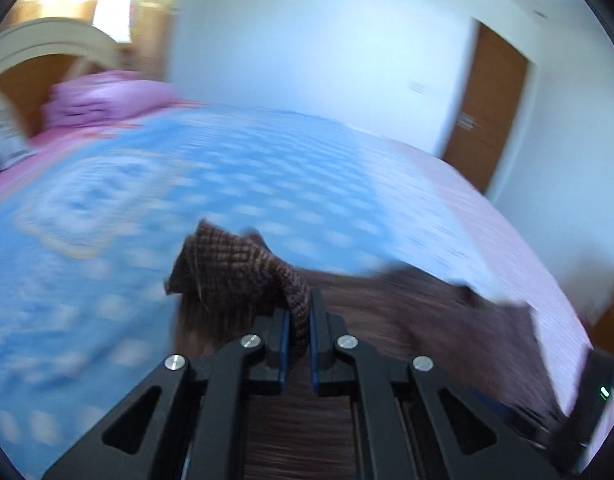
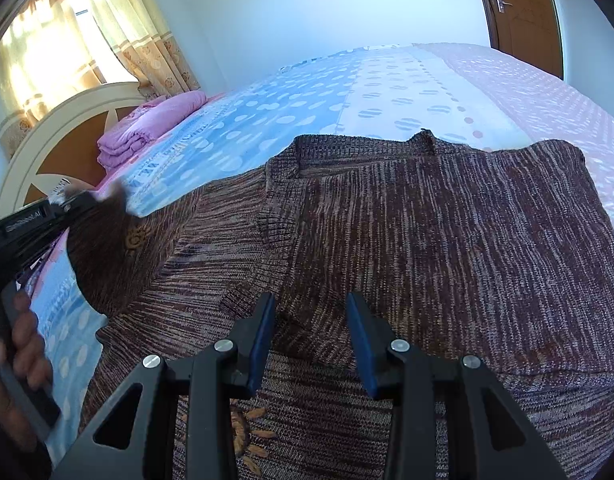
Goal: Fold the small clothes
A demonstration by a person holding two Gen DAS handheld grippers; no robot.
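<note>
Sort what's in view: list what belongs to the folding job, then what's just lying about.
Job:
brown knit sweater
left gripper, clamped on a sweater edge
right gripper, open above the sweater

Lying about:
folded pink blanket
bed sheet
headboard
curtains
door

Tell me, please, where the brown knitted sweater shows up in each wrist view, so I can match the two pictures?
Left wrist: brown knitted sweater low centre, a fold pinched in the left gripper.
Right wrist: it fills the lower middle and right, spread under the open right gripper.
Shared landmark: the pink folded quilt by the headboard.
</note>
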